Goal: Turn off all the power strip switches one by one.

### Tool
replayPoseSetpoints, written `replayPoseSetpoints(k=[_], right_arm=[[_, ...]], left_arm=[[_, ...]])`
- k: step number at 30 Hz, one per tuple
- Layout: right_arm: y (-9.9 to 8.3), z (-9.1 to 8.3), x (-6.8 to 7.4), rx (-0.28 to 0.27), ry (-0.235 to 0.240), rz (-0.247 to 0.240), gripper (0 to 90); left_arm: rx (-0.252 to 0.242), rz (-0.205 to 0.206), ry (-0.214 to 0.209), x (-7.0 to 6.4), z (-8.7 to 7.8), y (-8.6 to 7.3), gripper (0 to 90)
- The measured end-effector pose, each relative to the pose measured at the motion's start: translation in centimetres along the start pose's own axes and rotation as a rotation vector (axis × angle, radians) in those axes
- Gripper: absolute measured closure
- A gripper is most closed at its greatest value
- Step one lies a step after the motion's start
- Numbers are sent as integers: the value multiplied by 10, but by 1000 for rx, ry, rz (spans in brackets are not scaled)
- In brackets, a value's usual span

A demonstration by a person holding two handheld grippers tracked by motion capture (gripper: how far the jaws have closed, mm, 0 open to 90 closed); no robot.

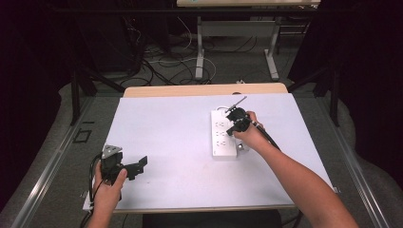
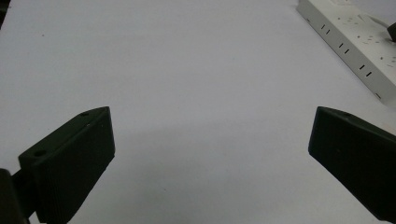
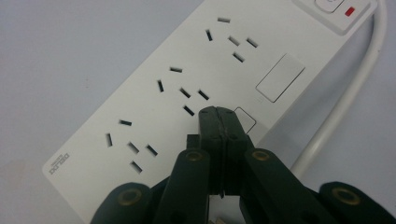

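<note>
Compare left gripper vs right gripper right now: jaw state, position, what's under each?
Jaws: the left gripper is open wide with bare table between its jaws; the right gripper has its jaws pressed together, nothing visibly between them.
Position: the left gripper sits at the table's near left corner, away from the power strip; the right gripper is over the strip's sockets.
Shared: both are black, hand-held, with nothing visible between the jaws.
</note>
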State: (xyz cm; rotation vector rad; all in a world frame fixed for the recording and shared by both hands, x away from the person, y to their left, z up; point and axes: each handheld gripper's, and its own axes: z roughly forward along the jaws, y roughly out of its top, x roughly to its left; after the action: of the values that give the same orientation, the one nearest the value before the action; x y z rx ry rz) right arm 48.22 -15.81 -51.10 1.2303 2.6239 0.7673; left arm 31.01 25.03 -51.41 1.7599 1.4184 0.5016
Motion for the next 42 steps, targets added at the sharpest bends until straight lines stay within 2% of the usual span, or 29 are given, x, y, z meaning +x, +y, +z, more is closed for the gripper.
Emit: replayPoseSetpoints(k=[8, 13, 15, 16, 20, 22, 23, 24, 26, 29, 31, 35, 37, 39, 41, 42], right_arm=[[-1, 2, 0, -15, 2, 3, 900], [-2, 3, 1, 6, -1, -6, 900], [-2, 3, 2, -2, -6, -4, 900], [-3, 2, 2, 4, -7, 12, 900], [-4, 3, 1, -13, -1, 2, 900], [-4, 1, 0, 19, -19, -15, 900], [-5, 2, 0, -1, -8, -18, 900], [-5, 2, 2, -11, -2, 10, 900], [-6, 3, 0, -26, 3, -3, 900], [-5, 1, 1, -3, -2, 1, 900], [-6, 3, 1, -29, 5, 6, 900], [-6, 1, 0, -14, 5, 8, 900], [-6, 1, 1, -8, 4, 25, 900], [-7, 0, -2, -18, 5, 7, 900], [-7, -1, -1, -15, -4, 13, 900], [-7, -1, -2, -17, 7, 14, 900]], left_arm=[[-4, 0, 1, 0, 0, 0, 4], [-2, 1, 1, 0, -1, 1, 4], [-6, 1, 2, 0, -1, 0, 4], [-8, 0, 1, 0, -1, 0, 4], [-7, 6, 2, -1, 0, 0, 4], [-7, 5, 1, -1, 0, 0, 4], [-8, 5, 2, -1, 0, 0, 4], [-8, 4, 2, -1, 0, 0, 4], [-9, 2, 2, -1, 0, 0, 4], [-9, 2, 1, -1, 0, 0, 5], [-9, 2, 1, -1, 0, 0, 5], [-3, 4, -1, 0, -1, 1, 5], [-3, 2, 1, 0, -1, 1, 5], [-2, 2, 1, 0, -2, 1, 4], [-3, 1, 1, 0, -1, 1, 5], [-2, 5, 1, 0, -2, 1, 5]])
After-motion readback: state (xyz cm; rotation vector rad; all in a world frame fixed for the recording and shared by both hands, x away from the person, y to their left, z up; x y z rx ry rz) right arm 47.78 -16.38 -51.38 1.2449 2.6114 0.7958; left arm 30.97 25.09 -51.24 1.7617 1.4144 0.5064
